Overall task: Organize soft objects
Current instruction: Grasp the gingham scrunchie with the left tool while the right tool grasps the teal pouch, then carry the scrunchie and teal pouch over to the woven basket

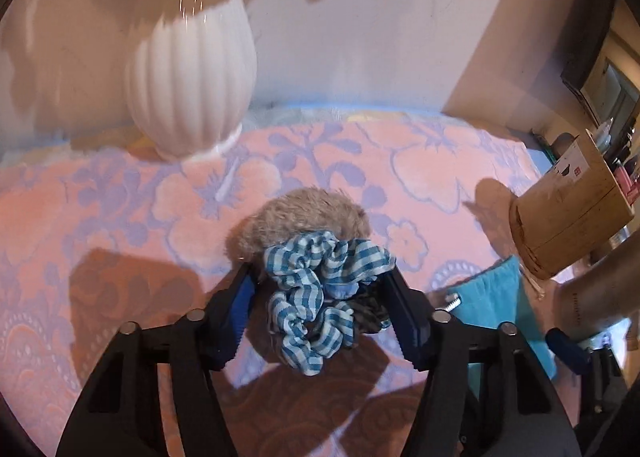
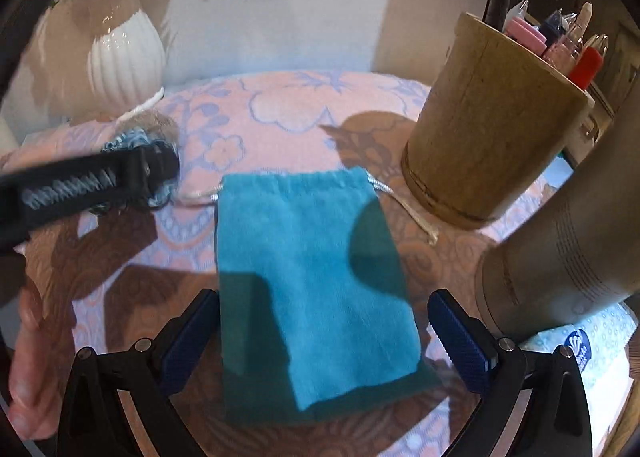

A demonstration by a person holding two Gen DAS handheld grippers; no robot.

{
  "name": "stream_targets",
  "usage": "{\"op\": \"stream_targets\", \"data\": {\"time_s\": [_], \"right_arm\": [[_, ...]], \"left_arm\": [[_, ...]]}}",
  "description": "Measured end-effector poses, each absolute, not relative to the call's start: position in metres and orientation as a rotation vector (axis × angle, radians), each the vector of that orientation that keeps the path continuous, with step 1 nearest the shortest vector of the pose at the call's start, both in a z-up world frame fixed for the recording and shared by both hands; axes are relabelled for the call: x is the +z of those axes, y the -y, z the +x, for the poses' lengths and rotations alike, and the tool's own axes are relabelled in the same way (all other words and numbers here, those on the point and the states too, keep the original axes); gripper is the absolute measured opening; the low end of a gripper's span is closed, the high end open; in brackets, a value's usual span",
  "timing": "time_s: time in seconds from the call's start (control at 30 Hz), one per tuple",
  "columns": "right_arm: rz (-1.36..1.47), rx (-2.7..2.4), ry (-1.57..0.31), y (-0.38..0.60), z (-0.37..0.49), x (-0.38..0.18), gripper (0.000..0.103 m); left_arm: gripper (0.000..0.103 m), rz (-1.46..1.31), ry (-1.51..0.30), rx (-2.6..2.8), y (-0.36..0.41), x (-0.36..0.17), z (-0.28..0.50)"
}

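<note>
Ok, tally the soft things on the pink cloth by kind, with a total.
Scrunchies: 3, a blue striped scrunchie, a furry beige scrunchie and a dark scrunchie.
Pouches: 1, a teal drawstring pouch.
Total: 4.

hard sunlight, sharp shadows, motion blur, fisheye.

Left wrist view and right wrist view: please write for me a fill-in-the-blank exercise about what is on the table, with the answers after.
1. The scrunchie between the left gripper's fingers has blue and white ____.
2. The pouch lying flat before the right gripper is ____ in colour.
3. The white ribbed vase holds pale blue ____.
4. The wooden cup stands to the ____ of the pouch in the right wrist view.

Answers: stripes; turquoise; flowers; right
</note>
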State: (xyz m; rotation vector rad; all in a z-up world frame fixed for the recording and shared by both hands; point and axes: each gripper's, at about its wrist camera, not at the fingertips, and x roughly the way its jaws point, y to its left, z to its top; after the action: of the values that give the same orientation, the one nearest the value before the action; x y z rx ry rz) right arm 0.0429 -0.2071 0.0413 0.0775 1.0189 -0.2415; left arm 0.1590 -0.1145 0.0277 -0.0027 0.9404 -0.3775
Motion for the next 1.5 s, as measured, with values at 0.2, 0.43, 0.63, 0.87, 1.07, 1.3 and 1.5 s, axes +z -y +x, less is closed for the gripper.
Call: {"op": "stream_targets", "data": {"time_s": [0.2, 0.43, 0.63, 0.87, 1.07, 1.3, 1.5], "right_arm": [[0.074, -0.195, -0.994, 0.196, 0.046, 0.052, 0.063], [0.173, -0.053, -0.937, 0.195, 0.027, 0.066, 0.016], [0.184, 0.064, -0.857, 0.172, -0.01, 0.092, 0.015], [0.18, 0.081, -0.783, 0.164, -0.048, 0.139, 0.015], [0.138, -0.007, -0.647, 0.187, -0.09, 0.198, 0.015], [0.143, -0.129, -0.604, 0.242, -0.12, 0.218, 0.015], [0.21, -0.233, -0.632, 0.309, -0.14, 0.214, 0.015]], "left_arm": [[0.03, -0.023, -0.908, -0.386, 0.104, 0.039, 0.152], [0.028, -0.095, -0.839, -0.383, 0.065, 0.069, 0.121], [0.028, -0.097, -0.772, -0.348, 0.032, 0.095, 0.075], [0.028, -0.053, -0.675, -0.359, 0.029, 0.135, 0.023], [0.028, -0.038, -0.583, -0.432, 0.056, 0.179, -0.011], [0.028, -0.012, -0.521, -0.553, 0.113, 0.208, -0.043], [0.028, 0.022, -0.528, -0.656, 0.18, 0.218, -0.057]]}}
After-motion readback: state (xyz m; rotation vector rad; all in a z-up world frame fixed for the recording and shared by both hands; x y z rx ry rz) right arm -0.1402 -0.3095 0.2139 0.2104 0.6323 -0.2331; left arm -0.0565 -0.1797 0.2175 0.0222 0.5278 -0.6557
